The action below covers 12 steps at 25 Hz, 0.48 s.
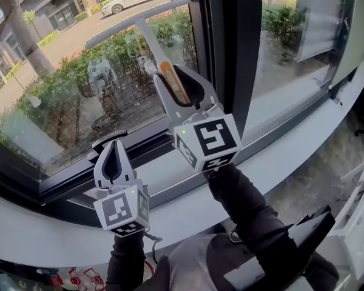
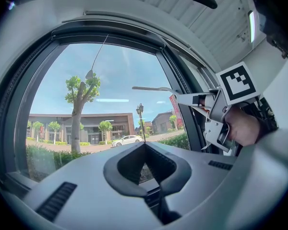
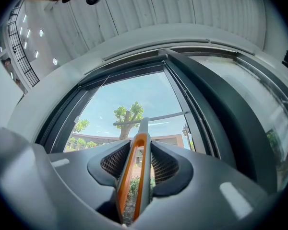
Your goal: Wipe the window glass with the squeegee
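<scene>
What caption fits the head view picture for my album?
Right gripper holds a squeegee up at the window glass; left gripper hangs shut and empty lower down.

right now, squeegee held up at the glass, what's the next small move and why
Probably draw the right gripper down, squeegee against the window glass: its jaws are shut on the handle, the blade sits high, and most of the pane lies below it.
</scene>
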Motion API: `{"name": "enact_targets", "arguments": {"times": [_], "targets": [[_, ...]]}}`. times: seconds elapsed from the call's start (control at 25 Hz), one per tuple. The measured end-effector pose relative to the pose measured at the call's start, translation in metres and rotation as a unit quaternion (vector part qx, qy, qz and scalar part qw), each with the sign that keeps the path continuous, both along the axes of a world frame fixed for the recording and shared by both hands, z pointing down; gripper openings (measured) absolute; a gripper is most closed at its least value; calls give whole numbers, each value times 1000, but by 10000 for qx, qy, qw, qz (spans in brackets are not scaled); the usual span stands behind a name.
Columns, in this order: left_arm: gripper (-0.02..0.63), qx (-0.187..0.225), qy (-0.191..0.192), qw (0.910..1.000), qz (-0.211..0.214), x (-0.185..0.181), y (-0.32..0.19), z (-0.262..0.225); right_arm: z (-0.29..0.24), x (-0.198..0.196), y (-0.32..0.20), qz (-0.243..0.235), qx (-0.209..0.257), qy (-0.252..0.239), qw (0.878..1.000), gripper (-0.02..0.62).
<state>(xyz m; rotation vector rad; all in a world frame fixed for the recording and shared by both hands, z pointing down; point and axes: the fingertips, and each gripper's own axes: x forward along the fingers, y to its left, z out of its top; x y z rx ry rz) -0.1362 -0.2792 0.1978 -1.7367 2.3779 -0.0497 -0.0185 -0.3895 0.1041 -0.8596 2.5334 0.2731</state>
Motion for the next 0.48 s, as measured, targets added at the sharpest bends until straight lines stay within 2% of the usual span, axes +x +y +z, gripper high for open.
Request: {"name": "enact_targets", "arguments": {"times": [0.48], "targets": [[0, -34, 40, 10000, 10, 3, 1, 1, 17, 1, 2, -42, -172, 68, 9998, 130]]}}
